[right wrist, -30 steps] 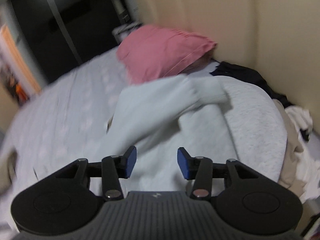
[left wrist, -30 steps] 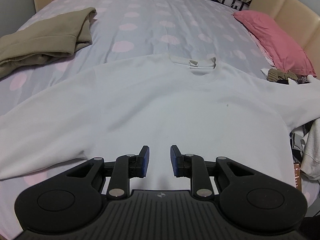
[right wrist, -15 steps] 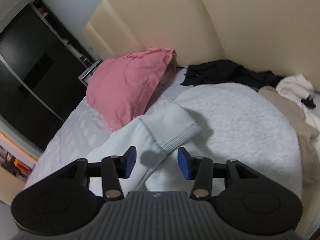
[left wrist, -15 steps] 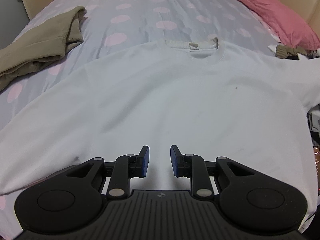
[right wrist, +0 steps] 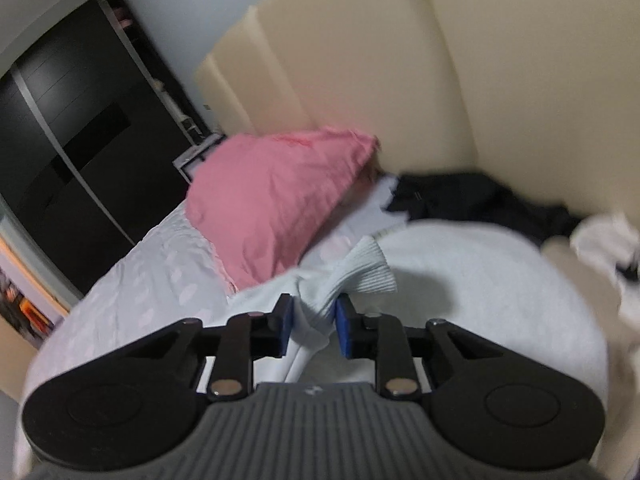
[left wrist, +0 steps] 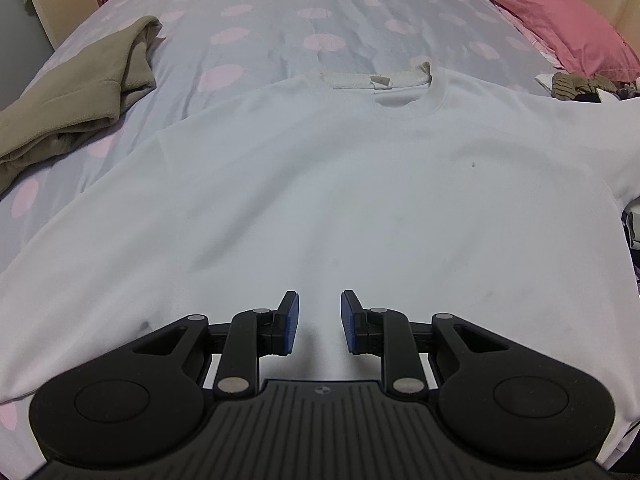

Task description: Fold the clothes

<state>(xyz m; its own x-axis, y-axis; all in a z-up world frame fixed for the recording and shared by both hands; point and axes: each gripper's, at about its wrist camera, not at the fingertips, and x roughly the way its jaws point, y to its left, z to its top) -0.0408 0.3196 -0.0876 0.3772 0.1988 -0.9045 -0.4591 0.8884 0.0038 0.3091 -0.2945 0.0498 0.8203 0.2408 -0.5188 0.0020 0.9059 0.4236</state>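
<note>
A white sweatshirt [left wrist: 340,184] lies flat on the bed, collar away from me, sleeves spread to both sides. My left gripper [left wrist: 319,322] is open and empty, just above the sweatshirt's lower middle. In the right wrist view my right gripper [right wrist: 314,322] is shut on the sweatshirt's sleeve, just behind its ribbed cuff [right wrist: 366,268]. The cuff sticks out past the fingertips.
A spotted grey bedsheet [left wrist: 320,12] covers the bed. An olive garment [left wrist: 76,96] lies at the left. A pink pillow [left wrist: 556,20] [right wrist: 272,208] lies by the cream headboard [right wrist: 440,60]. A grey garment mound [right wrist: 480,280] and dark clothes [right wrist: 472,200] sit at the right.
My right gripper has closed on the sleeve near the cuff, which it was open above before. The left gripper has moved slightly over the sweatshirt and stays open.
</note>
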